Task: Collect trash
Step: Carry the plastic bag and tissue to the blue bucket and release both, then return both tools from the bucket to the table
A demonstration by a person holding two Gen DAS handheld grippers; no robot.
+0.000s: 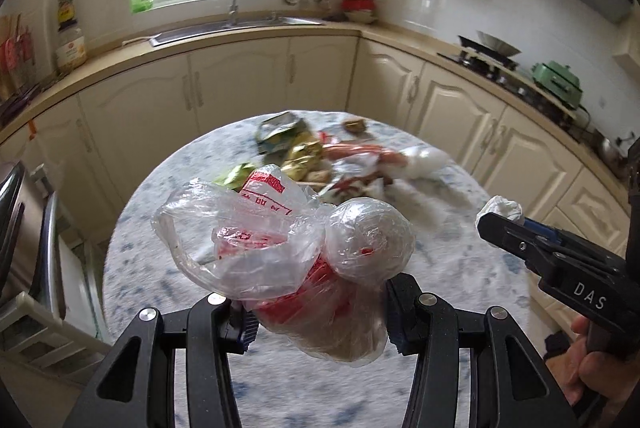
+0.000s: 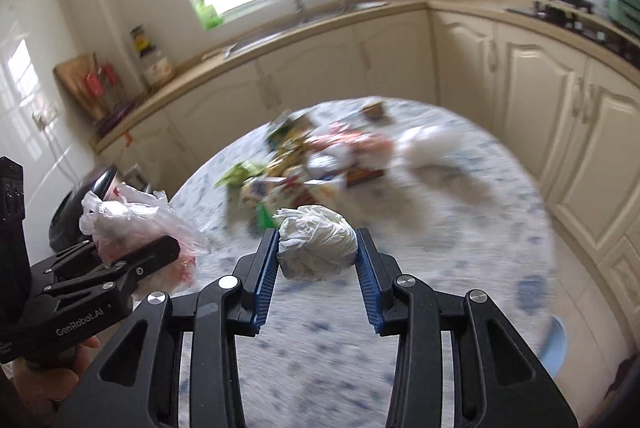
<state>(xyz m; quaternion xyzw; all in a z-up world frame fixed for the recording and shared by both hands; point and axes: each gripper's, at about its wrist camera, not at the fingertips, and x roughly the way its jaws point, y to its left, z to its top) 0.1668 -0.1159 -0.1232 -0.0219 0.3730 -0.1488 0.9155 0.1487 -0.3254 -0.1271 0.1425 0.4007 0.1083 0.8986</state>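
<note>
A crumpled clear plastic bag with red print (image 1: 280,240) hangs above the round marbled table (image 1: 460,268), and my left gripper (image 1: 316,308) is shut on its lower part. My right gripper (image 2: 318,260) is shut on a white crumpled paper wad (image 2: 316,240), its blue pads pressing both sides. Each gripper shows in the other's view: the right gripper (image 1: 494,222) with the wad (image 1: 502,208) at the right, the left gripper (image 2: 160,252) with the bag (image 2: 132,220) at the left. A blurred pile of wrappers and packets (image 1: 320,156) lies on the table's far half.
A white bag (image 1: 424,160) lies right of the pile. Cream cabinets curve behind the table, with a sink (image 1: 240,26) under the window and a stove (image 1: 488,58) at right. A dark rounded container (image 2: 80,204) stands left of the table. A person's hand (image 1: 588,360) holds the right gripper.
</note>
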